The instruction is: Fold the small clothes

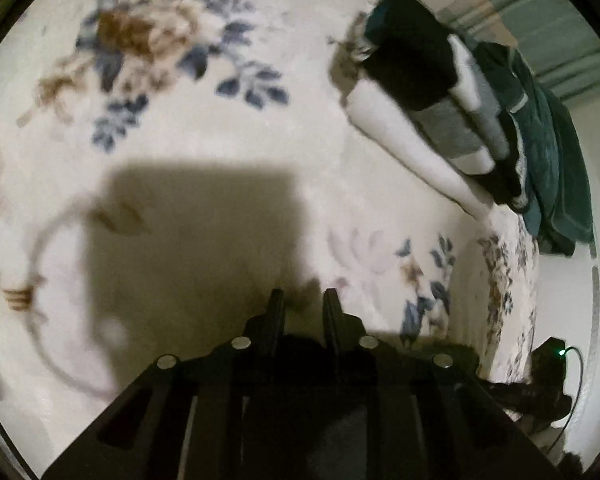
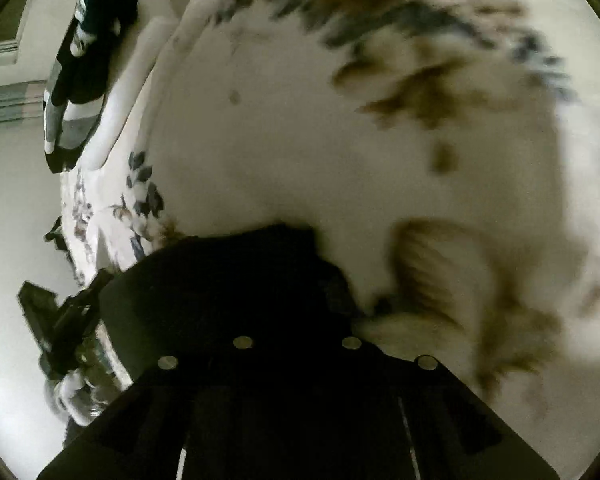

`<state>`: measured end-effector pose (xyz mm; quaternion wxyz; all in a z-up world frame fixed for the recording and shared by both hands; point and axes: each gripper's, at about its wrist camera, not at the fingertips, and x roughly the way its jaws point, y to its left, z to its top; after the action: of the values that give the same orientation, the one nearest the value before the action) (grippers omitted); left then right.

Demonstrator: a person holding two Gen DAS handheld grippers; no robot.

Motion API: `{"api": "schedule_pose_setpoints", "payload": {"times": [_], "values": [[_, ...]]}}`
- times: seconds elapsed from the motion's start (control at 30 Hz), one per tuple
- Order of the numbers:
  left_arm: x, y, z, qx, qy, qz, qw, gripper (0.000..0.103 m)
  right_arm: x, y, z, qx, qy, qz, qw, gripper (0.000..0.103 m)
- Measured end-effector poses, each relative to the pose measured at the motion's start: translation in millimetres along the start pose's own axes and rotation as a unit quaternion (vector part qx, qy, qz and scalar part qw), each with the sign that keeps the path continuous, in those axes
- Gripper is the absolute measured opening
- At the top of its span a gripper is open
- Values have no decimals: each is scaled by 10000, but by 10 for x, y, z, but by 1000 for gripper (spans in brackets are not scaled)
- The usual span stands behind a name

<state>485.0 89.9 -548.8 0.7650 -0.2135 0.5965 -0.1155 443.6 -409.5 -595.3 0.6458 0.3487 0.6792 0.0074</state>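
Note:
My left gripper [image 1: 303, 298] hovers over a floral blanket [image 1: 228, 128]; its two black fingers stand a small gap apart with nothing between them. A pile of clothes [image 1: 444, 92], black, grey, white and dark green, lies at the blanket's far right edge. In the right wrist view a black garment [image 2: 228, 280] covers my right gripper's fingers, so the fingertips are hidden; the cloth seems to hang from the gripper over the blanket [image 2: 340, 140]. The same clothes pile [image 2: 80, 64] shows at the upper left there. The right view is motion-blurred.
The blanket's edge drops off at the right in the left wrist view [image 1: 516, 280], with pale floor [image 1: 580, 320] and a dark device with a green light [image 1: 556, 354] beyond. In the right wrist view a black object [image 2: 56, 320] lies past the blanket's left edge.

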Motion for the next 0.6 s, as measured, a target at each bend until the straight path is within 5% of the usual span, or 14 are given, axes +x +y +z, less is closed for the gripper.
{"api": "schedule_pose_setpoints", "payload": {"times": [0.1, 0.23, 0.3, 0.37, 0.4, 0.5, 0.6], "values": [[-290, -70, -191, 371, -102, 291, 9988, 25, -245, -182, -337, 264, 152, 401, 9987, 67], [-528, 57, -616, 326, -43, 749, 9966, 54, -316, -538, -976, 956, 461, 410, 9935, 69], [-550, 203, -872, 177, 145, 884, 9958, 58, -227, -693, -1189, 1275, 577, 440, 9892, 68], [-486, 427, -1179, -94, 526, 1017, 9934, 58, -179, -749, -1359, 1469, 379, 812, 9851, 21], [-428, 459, -1255, -180, 649, 1041, 9923, 58, -180, -731, -1398, 1473, 347, 895, 9844, 7], [-427, 597, -1481, -282, 646, 919, 9933, 61, -365, -570, -1523, 1088, -112, 666, 9918, 6], [-393, 599, -1506, -210, 616, 686, 9955, 79, -591, -528, -1689, 1089, -267, 613, 9918, 6]]}}
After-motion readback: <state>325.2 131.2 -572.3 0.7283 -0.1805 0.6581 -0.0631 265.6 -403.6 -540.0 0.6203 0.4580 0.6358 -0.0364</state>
